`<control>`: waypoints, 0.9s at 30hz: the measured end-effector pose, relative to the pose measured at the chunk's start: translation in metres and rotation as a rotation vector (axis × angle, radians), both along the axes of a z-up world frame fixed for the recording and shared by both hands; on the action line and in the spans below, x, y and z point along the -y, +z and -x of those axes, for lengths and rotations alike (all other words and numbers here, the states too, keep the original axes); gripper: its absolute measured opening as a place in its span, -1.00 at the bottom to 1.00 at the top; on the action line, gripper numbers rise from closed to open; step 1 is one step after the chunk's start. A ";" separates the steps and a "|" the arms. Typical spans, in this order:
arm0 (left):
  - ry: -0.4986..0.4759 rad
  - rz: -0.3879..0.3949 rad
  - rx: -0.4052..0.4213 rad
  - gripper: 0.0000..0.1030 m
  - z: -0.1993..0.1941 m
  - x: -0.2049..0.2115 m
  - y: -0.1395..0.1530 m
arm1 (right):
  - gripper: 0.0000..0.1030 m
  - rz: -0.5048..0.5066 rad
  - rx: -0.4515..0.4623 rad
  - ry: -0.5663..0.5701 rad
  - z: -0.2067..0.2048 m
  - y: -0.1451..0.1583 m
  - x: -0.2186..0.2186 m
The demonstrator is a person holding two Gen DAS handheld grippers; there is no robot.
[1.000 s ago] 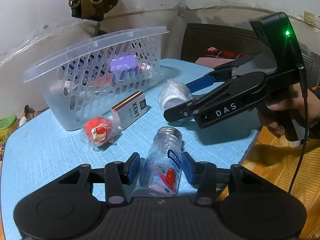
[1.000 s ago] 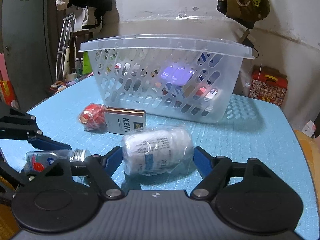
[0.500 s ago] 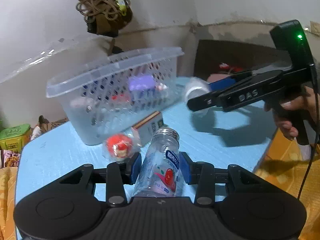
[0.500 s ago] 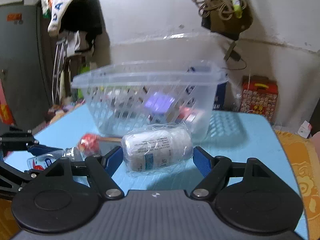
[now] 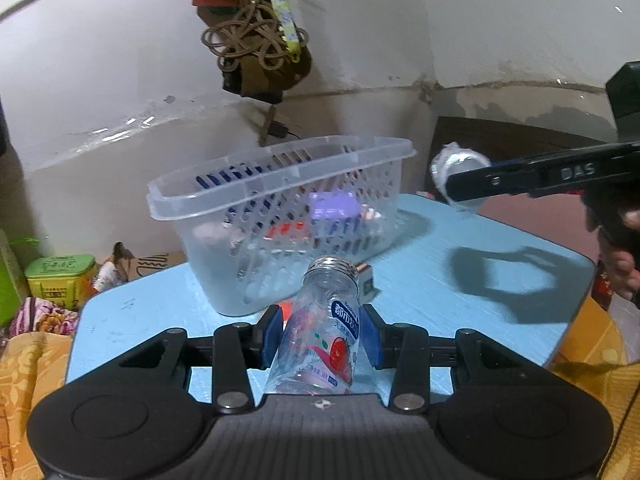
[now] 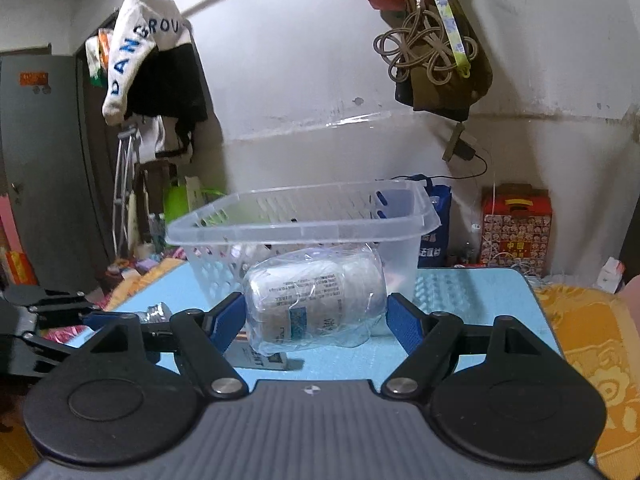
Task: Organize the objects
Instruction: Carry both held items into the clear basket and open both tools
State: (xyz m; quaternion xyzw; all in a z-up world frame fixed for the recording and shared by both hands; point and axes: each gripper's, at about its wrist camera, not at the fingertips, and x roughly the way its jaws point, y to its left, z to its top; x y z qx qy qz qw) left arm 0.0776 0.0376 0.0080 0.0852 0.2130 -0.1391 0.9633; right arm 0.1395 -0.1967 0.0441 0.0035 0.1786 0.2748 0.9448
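Observation:
My left gripper (image 5: 320, 336) is shut on a clear bottle (image 5: 320, 344) with a strawberry label, held above the blue table (image 5: 460, 280) in front of the clear slotted basket (image 5: 280, 208). My right gripper (image 6: 316, 316) is shut on a white roll wrapped in clear plastic (image 6: 316, 300), lifted near rim height in front of the basket (image 6: 304, 220). In the left wrist view the right gripper (image 5: 472, 184) holds that roll (image 5: 456, 168) to the right of the basket. The left gripper's fingers (image 6: 100, 318) show at the left of the right wrist view.
The basket holds several small items, one purple (image 5: 334, 206). A Kent cigarette pack (image 6: 260, 358) lies on the table below the roll. A bag with cords (image 6: 436, 64) hangs on the wall. Yellow cloth (image 6: 592, 344) borders the table's right.
Both grippers have risen off the table with their loads and moved toward the basket. The views now look at the basket from near rim height.

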 end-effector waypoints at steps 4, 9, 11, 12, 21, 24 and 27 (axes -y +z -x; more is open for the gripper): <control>0.020 0.015 0.019 -0.11 0.001 -0.004 0.004 | 0.54 -0.011 0.013 0.002 0.004 0.005 0.001; 0.040 0.021 0.065 -0.11 0.008 -0.007 0.009 | 0.54 -0.010 0.064 -0.008 0.014 0.012 0.001; 0.047 0.026 0.076 -0.11 0.009 -0.009 0.010 | 0.54 -0.009 0.082 -0.012 0.016 0.015 0.002; 0.051 0.028 0.081 -0.11 0.009 -0.010 0.011 | 0.54 -0.007 0.090 -0.014 0.017 0.015 0.001; 0.134 0.089 0.172 -0.11 0.018 -0.025 0.032 | 0.54 -0.024 0.136 -0.057 0.018 0.027 0.010; 0.180 0.133 0.186 -0.11 0.014 -0.035 0.044 | 0.54 -0.026 0.148 -0.062 0.015 0.036 0.008; 0.188 0.183 0.178 -0.11 0.005 -0.040 0.059 | 0.54 -0.039 0.139 -0.070 0.007 0.049 0.002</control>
